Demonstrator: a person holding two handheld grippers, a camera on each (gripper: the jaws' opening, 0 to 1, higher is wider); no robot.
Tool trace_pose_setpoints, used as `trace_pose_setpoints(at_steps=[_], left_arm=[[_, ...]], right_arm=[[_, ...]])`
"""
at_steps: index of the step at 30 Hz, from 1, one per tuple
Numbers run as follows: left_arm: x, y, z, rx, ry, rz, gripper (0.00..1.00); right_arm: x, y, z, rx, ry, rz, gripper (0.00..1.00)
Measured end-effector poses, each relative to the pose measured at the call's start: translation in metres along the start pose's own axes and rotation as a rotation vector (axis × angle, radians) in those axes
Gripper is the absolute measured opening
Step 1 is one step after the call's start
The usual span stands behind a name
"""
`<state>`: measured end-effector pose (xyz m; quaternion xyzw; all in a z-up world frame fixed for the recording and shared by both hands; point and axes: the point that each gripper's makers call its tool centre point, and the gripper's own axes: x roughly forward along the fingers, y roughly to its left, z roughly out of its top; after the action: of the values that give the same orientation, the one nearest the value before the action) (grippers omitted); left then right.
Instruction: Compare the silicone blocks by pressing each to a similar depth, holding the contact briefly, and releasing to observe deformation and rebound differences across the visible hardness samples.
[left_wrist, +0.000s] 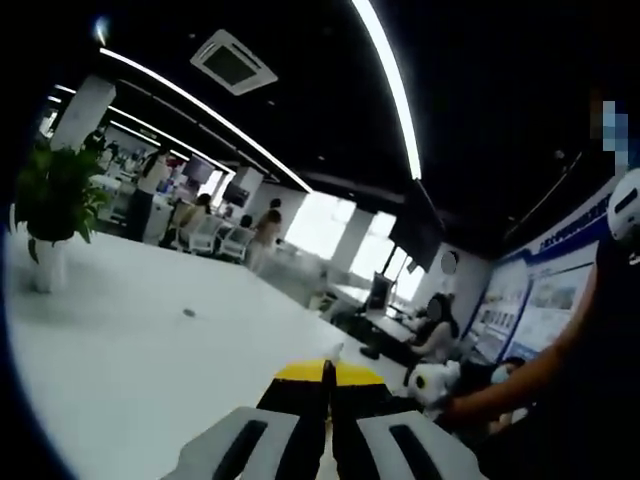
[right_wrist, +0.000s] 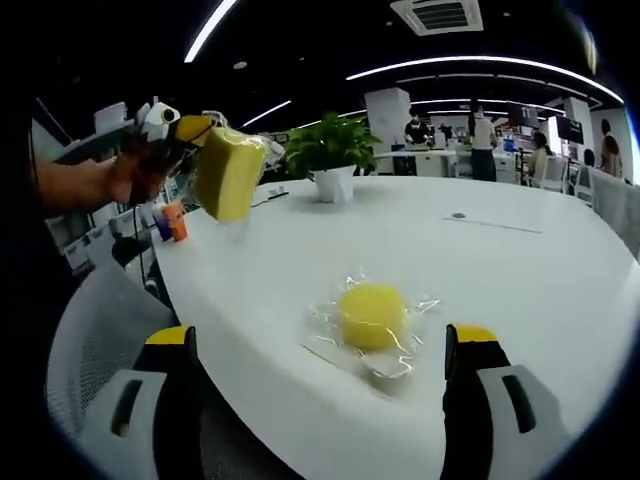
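Note:
A round yellow silicone block (right_wrist: 371, 315) in crinkled clear wrap lies on the white table (right_wrist: 520, 290), near its front edge. My right gripper (right_wrist: 320, 338) is open, its yellow-tipped jaws wide apart on either side of that block and a little short of it. At the upper left, a hand holds my left gripper (right_wrist: 203, 133) in the air, shut on a squarish yellow block (right_wrist: 228, 172) that is lifted clear of the table. In the left gripper view, my left gripper (left_wrist: 325, 374) has its yellow tips pressed close together above the table (left_wrist: 150, 350).
A potted plant (right_wrist: 330, 150) (left_wrist: 55, 200) stands at the back of the table. A small orange object (right_wrist: 177, 222) sits at the left edge, and a sheet of paper (right_wrist: 495, 225) lies far right. A mesh chair (right_wrist: 100, 330) is below left. People sit at desks beyond.

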<state>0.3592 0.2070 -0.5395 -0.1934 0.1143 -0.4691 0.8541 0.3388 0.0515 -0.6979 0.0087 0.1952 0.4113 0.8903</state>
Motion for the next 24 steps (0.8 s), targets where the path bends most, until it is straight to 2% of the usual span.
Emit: trace_pose_setpoints(at_steps=[5, 13, 18, 24], left_arm=[[-0.001, 0.001, 0.001, -0.002, 0.000, -0.009, 0.00], [-0.001, 0.006, -0.012, -0.028, 0.017, -0.004, 0.00], [0.004, 0.006, -0.014, -0.026, 0.010, -0.008, 0.00], [0.013, 0.001, -0.012, -0.040, 0.004, -0.033, 0.00]], right_arm=[[0.009, 0.004, 0.021, 0.031, -0.026, 0.038, 0.96], [0.025, 0.024, 0.045, 0.034, -0.054, 0.144, 0.96], [0.029, 0.037, 0.057, 0.028, -0.100, 0.206, 0.96], [0.035, 0.045, 0.062, 0.038, -0.105, 0.242, 0.96]])
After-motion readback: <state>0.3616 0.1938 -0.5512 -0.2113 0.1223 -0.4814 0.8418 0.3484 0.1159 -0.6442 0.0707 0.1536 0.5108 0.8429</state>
